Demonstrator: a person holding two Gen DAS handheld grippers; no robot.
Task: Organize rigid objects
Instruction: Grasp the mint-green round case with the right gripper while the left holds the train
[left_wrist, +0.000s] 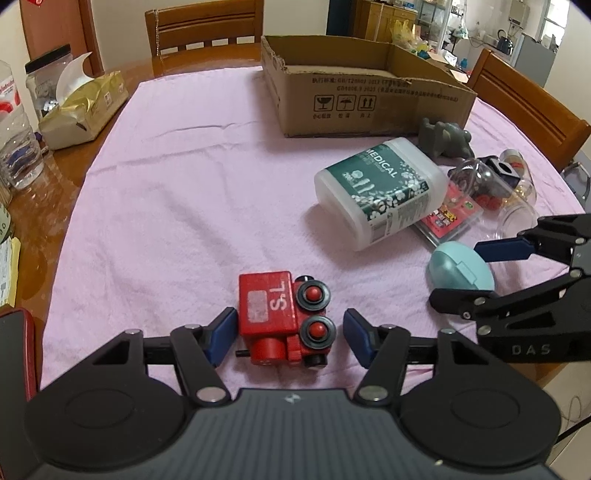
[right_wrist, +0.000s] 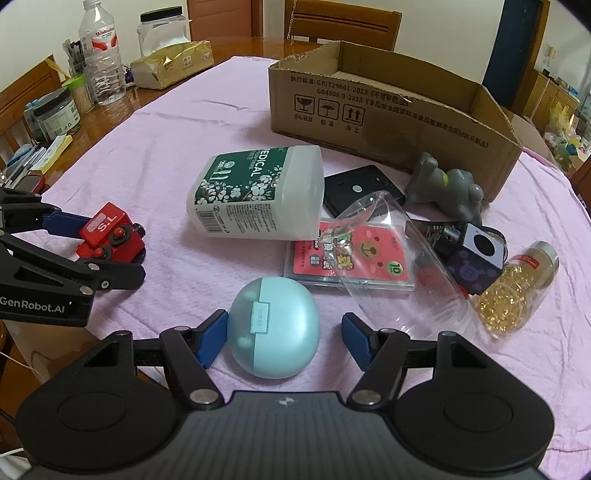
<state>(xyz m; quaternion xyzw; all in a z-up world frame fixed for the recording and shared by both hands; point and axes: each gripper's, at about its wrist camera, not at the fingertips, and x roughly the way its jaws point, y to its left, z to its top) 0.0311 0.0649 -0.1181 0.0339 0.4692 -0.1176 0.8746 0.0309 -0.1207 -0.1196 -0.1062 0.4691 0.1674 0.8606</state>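
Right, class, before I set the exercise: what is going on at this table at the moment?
A person is tidying loose items on a pink cloth, one handheld gripper per hand. The left gripper is open, its fingers either side of a red toy train. The right gripper is open around a light blue egg-shaped case. Neither is gripped yet. Behind stands an open cardboard box; a white MEDICAL bottle lies on its side before it among other items.
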